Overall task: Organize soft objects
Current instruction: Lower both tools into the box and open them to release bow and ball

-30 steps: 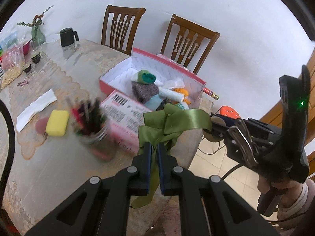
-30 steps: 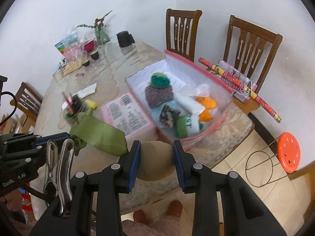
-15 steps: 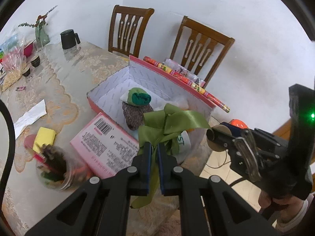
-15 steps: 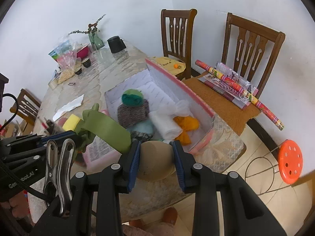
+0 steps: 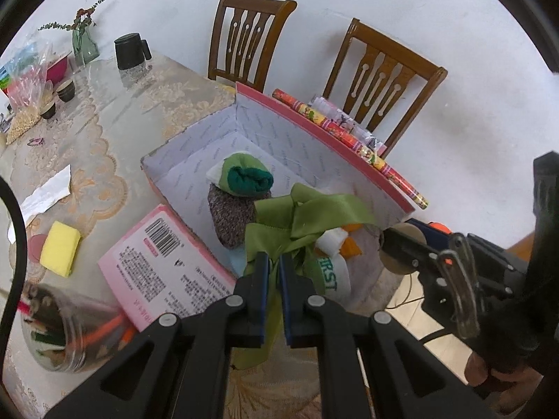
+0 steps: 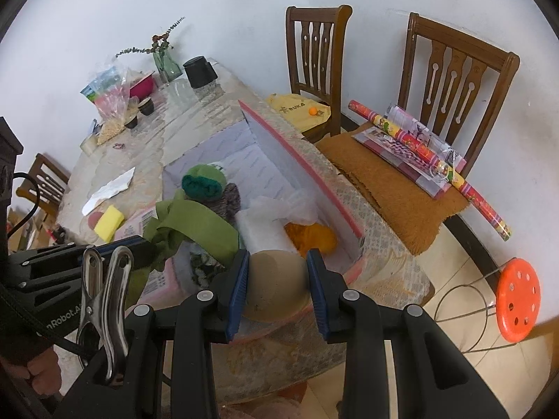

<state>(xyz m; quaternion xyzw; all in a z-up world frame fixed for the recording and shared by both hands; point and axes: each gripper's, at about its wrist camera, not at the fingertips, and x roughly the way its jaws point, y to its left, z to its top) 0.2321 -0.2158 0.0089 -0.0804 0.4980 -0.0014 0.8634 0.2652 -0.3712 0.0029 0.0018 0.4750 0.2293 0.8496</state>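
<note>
pinching green ribbon, left gripper clamps shut; right gripper squeezes tan sponge.

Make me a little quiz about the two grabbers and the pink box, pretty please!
1. True or false: the left gripper is shut on the green ribbon.
2. What is between the right gripper's jaws? A) yellow sponge B) tan round puff C) orange cloth
3. Fill in: the dark green and light green roll lies inside the pink ____.

Key:
1. True.
2. B, the tan round puff.
3. box.
</note>
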